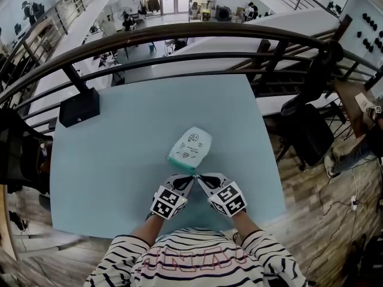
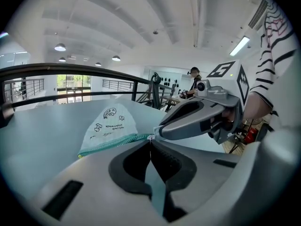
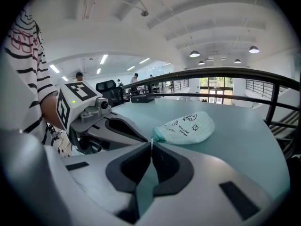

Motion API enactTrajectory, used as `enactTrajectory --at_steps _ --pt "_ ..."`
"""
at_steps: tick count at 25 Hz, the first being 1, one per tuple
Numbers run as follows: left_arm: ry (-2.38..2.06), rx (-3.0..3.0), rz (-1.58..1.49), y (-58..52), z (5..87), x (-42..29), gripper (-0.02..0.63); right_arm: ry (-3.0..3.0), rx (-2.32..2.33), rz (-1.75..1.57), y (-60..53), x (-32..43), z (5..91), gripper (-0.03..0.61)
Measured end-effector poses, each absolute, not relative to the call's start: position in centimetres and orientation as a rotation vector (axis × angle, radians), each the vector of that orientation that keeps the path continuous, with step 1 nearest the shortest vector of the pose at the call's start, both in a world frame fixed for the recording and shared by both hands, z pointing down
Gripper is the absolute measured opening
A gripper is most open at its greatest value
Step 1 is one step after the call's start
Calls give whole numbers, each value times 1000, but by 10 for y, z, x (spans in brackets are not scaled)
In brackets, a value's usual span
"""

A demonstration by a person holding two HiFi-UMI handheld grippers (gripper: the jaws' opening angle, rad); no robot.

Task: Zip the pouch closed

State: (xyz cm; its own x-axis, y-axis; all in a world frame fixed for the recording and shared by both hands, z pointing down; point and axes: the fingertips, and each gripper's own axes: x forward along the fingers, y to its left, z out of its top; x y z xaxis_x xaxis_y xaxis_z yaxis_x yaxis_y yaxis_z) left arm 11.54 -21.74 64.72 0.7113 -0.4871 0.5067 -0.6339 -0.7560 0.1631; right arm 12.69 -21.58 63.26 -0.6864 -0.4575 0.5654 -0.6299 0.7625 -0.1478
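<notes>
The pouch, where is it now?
Head view: the pouch lies at the table centre, its near end at the left hand-held gripper and right hand-held gripper.

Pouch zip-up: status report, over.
Left tool and right tool both shut on near corner of white-and-teal fabric pouch. Pouch flat on pale blue table. Black box at far corner, well clear.

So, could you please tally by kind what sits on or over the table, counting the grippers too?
pouch: 1
box: 1
grippers: 2, the left gripper and the right gripper
total: 4
</notes>
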Motion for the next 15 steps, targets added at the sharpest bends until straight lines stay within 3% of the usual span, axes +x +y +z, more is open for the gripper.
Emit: enactTrajectory --at_steps 15 --pt "-958 2492 604 -231 646 117 26 -2428 939 444 -221 150 621 34"
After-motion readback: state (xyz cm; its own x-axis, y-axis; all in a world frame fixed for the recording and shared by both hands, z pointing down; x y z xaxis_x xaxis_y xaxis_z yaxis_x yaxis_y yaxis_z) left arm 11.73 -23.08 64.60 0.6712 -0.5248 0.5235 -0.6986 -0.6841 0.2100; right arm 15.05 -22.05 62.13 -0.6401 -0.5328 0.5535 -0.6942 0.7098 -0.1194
